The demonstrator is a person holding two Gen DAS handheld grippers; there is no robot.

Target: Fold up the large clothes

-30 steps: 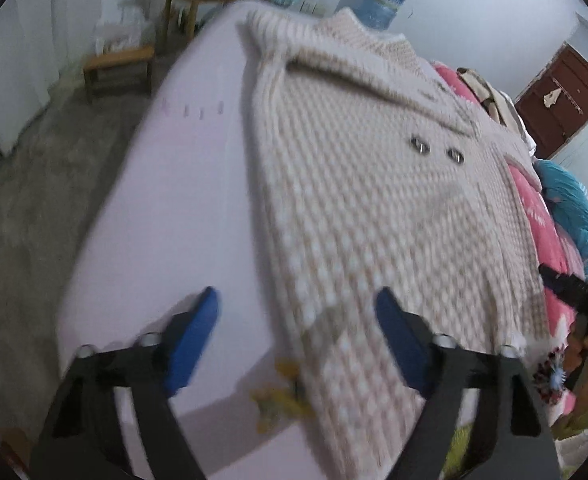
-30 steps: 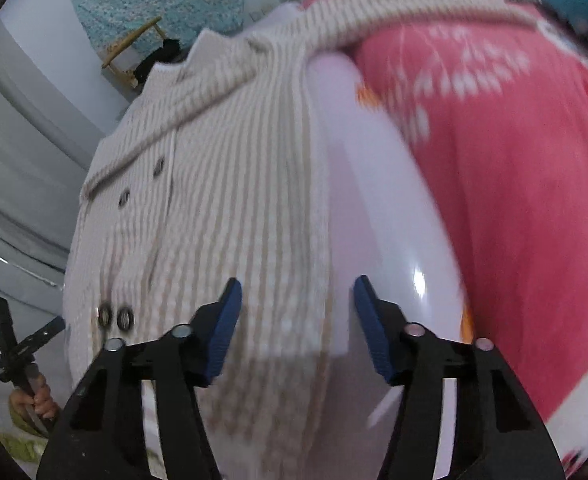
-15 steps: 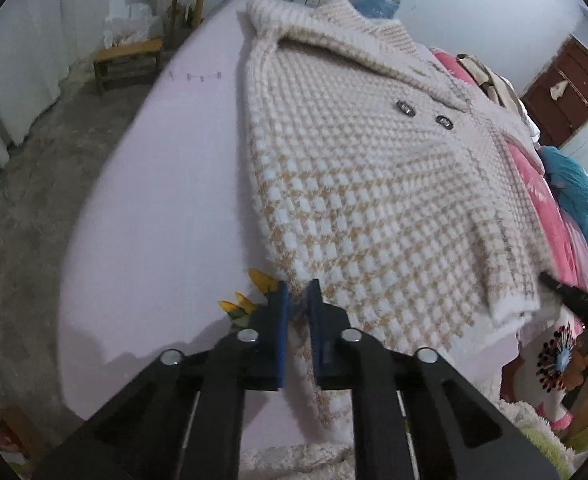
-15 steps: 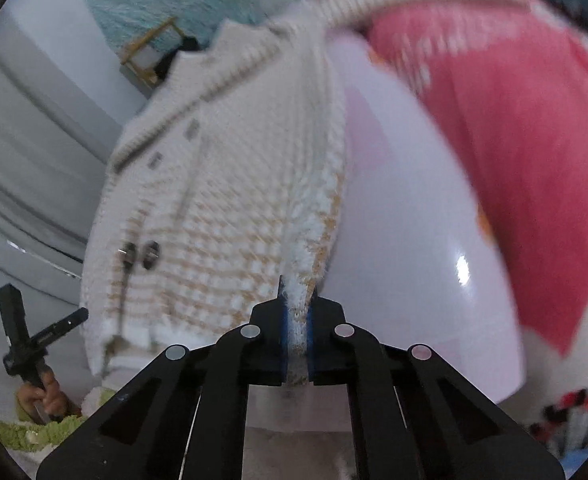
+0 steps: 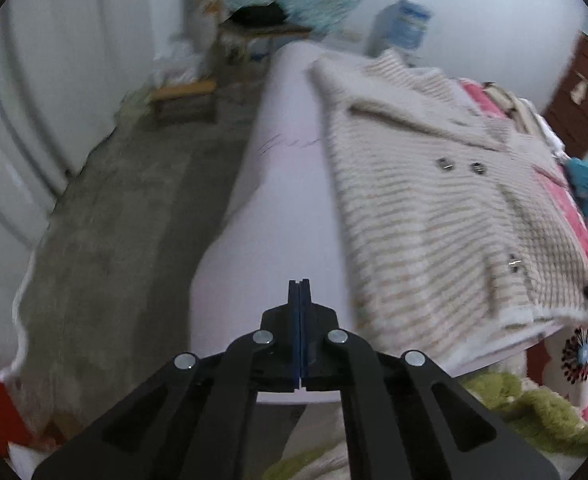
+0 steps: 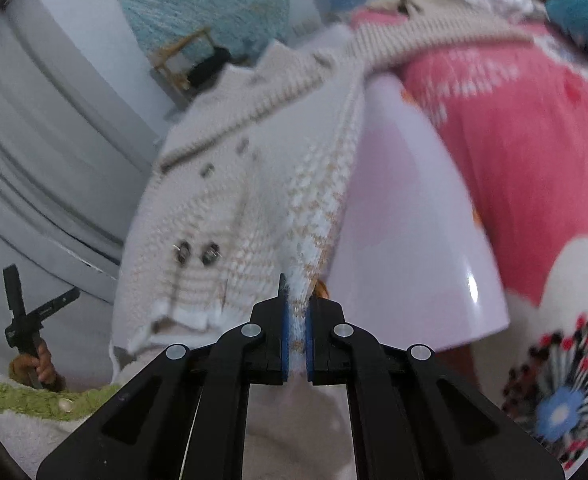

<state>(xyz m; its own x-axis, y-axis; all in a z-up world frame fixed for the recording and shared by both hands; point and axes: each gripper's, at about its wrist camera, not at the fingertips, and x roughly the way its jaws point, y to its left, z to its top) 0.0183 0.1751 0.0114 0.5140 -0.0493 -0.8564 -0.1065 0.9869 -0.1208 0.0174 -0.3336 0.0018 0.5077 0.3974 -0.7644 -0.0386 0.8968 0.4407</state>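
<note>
Change: both your tongs have closed since a second ago; the left tongs (image 5: 298, 292) slipped off the hem and came away bare.
Coat: the cream checked coat (image 5: 434, 208) lies spread, buttons up, on the pale bench (image 5: 285, 208); its right hem is lifted.
Right tongs (image 6: 296, 312): clamped on that hem.
Left tongs: together, holding nothing.
Around: pink blanket (image 6: 514, 128) beside the bench.

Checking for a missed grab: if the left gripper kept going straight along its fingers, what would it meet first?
Probably the bare lilac sheet, left of the knit coat. The left gripper is shut on nothing; depth is unclear.
</note>
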